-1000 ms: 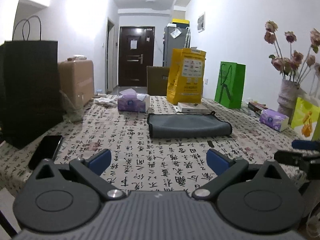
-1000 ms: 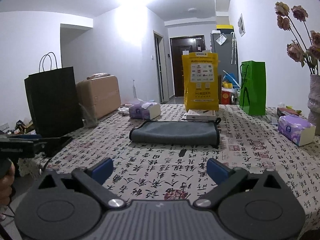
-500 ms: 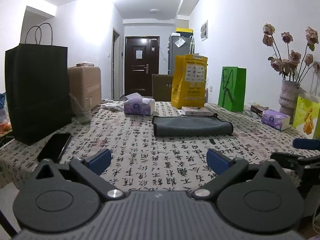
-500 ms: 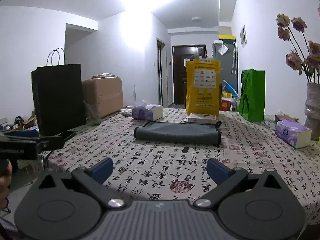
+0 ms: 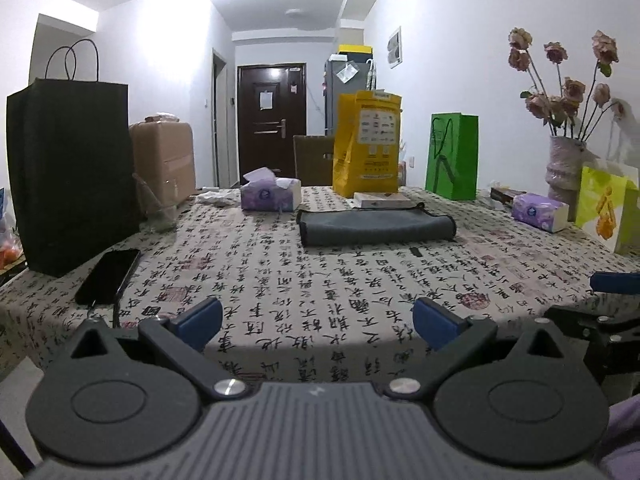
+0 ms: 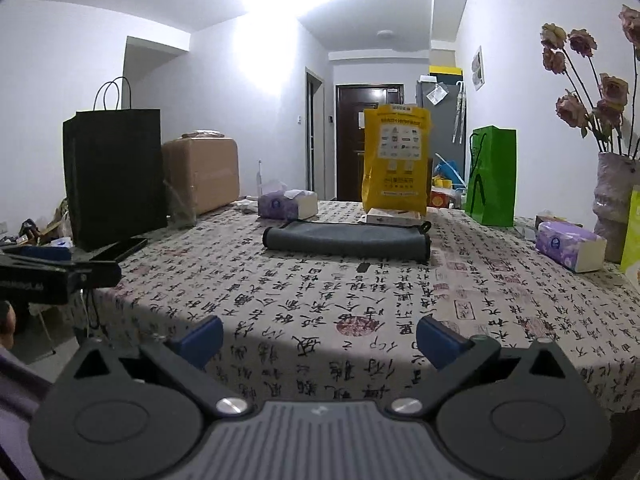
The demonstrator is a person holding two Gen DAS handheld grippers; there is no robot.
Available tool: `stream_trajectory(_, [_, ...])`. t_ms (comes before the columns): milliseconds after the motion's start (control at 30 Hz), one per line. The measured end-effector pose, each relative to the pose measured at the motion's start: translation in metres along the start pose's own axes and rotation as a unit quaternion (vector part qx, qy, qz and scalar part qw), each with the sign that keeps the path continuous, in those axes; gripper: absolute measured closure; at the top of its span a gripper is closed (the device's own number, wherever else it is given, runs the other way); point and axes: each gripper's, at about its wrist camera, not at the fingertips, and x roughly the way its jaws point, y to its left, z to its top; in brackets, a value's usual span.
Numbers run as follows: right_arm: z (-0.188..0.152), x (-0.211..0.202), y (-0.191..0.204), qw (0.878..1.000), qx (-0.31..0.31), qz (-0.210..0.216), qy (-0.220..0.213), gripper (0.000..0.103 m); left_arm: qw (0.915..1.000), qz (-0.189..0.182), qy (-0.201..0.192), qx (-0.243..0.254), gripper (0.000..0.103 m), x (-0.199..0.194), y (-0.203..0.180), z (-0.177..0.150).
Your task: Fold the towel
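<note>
A grey towel (image 5: 376, 227) lies folded into a long narrow strip in the middle of the table, on a cloth printed with black characters (image 5: 304, 300). It also shows in the right wrist view (image 6: 348, 239). My left gripper (image 5: 318, 320) is open and empty, low at the table's near edge, well short of the towel. My right gripper (image 6: 320, 338) is open and empty, also at the near edge. The right gripper shows at the right border of the left wrist view (image 5: 616, 284). The left gripper shows at the left border of the right wrist view (image 6: 60, 272).
A black paper bag (image 5: 72, 168) and a phone (image 5: 108, 276) are at the left. Tissue boxes (image 5: 270, 194) (image 5: 540, 212), a yellow bag (image 5: 366, 144), a green bag (image 5: 454, 156) and a flower vase (image 5: 564, 168) ring the table's far and right sides.
Both grippers have drawn back and lowered towards the table's near edge. The towel looks farther off and has not moved. Both jaws stay open.
</note>
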Motion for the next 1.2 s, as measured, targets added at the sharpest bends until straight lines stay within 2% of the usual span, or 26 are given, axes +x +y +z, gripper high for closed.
stream_trajectory(333, [-0.0066,-0.0089,-0.0061,1.000,0.014,-0.010,-0.003,0.000,0.9999,0.002,0.012,-0.009,0.000,-0.0037,0.0045,-0.0088])
stream_trajectory(1200, [-0.0068,-0.0084,-0.0029,1.000,0.008,-0.007,-0.002,0.000,1.0000,-0.002,0.004,-0.004,0.000,-0.0044,0.0012,-0.0072])
